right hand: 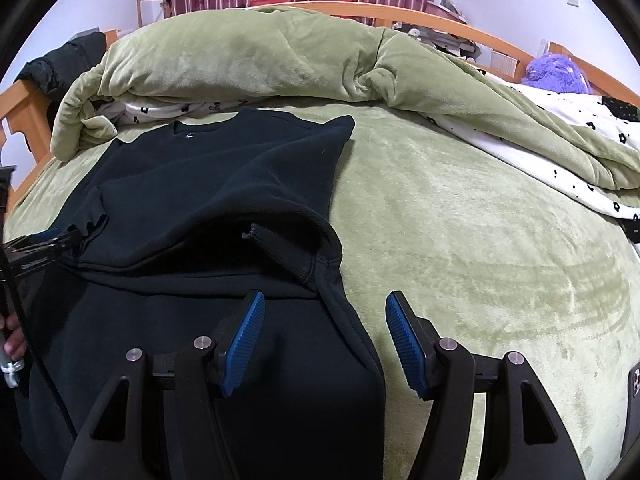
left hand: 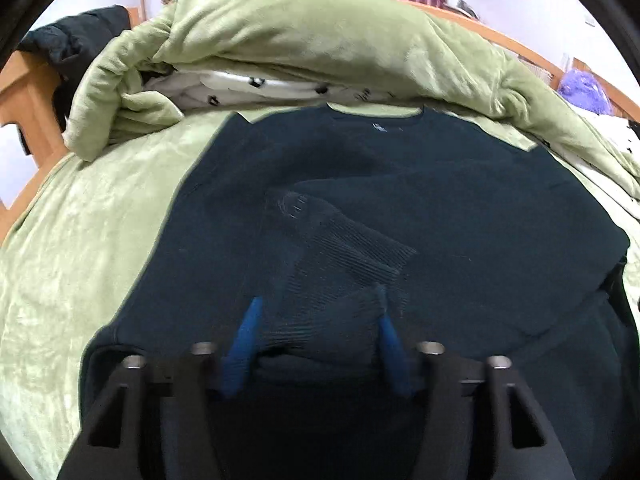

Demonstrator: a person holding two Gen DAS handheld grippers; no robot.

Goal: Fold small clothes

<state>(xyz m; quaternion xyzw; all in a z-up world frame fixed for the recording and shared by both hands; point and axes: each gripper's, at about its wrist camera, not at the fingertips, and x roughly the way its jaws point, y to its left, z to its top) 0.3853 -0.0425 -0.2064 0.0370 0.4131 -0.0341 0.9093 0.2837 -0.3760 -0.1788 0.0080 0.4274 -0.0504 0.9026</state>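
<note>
A dark navy sweatshirt [left hand: 360, 168] lies on the green bedspread, neck toward the far side, with a sleeve folded across its body. My left gripper [left hand: 318, 304] is open, its blue fingers on either side of the sleeve's ribbed cuff [left hand: 352, 248]. In the right wrist view the sweatshirt [right hand: 208, 184] fills the left half, its right side folded inward. My right gripper [right hand: 325, 304] is open and empty, straddling the sweatshirt's right edge near the hem. The left gripper [right hand: 44, 240] shows at the left edge of that view.
A bunched green duvet [right hand: 248, 52] with a white flowered lining lies across the far side of the bed. The bare green bedspread [right hand: 480, 240] spreads to the right. A wooden bed frame [right hand: 440, 16], a purple plush toy [right hand: 556, 72] and dark clothes [left hand: 80, 36] sit beyond.
</note>
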